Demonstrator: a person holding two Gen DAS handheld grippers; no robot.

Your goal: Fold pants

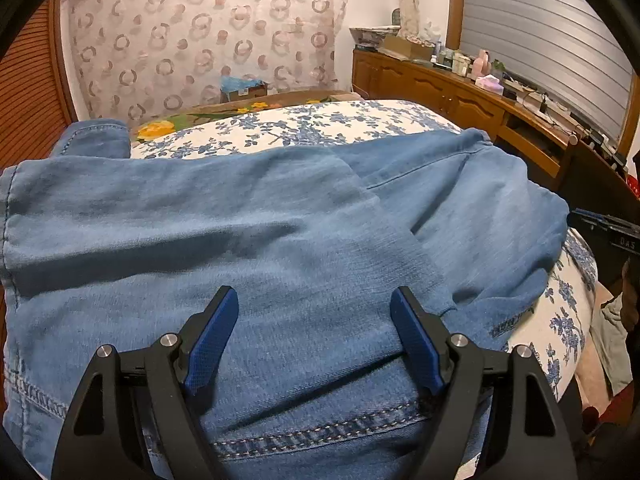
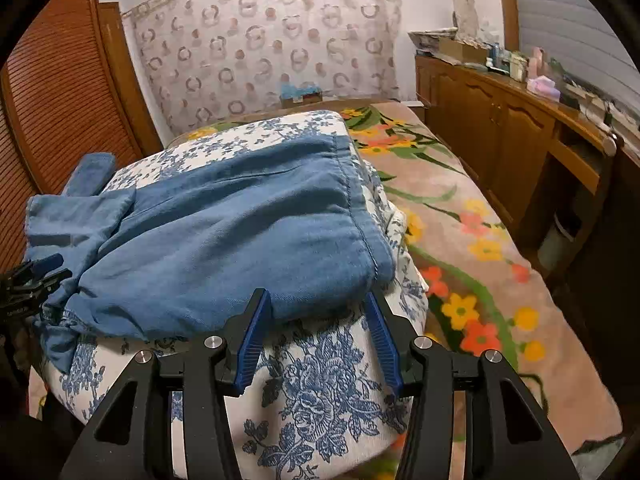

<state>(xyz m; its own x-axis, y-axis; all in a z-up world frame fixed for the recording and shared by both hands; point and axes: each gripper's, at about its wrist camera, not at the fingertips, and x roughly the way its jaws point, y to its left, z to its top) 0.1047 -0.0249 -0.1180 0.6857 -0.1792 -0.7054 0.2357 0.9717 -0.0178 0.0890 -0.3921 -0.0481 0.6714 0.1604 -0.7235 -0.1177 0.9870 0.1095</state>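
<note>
Blue denim pants (image 1: pixel 280 220) lie folded over on a white quilt with blue flowers (image 1: pixel 304 128). My left gripper (image 1: pixel 314 296) hovers open just over the denim, near a stitched seam, with its blue pads clear of the cloth. In the right wrist view the pants (image 2: pixel 240 220) cover the quilt top, one side seam running along the right edge. My right gripper (image 2: pixel 316 296) stands open at the pants' near edge, the cloth's hem between its fingertips, pads not pressing. The left gripper (image 2: pixel 32 276) shows at the far left by the bunched end.
The flowered quilt (image 2: pixel 320 392) is a raised stack on a bed with a pink floral blanket (image 2: pixel 460 240). A wooden cabinet (image 2: pixel 500 120) with clutter on top runs along the right. A louvred wooden door (image 2: pixel 60 100) stands left, a patterned curtain (image 2: pixel 260 40) behind.
</note>
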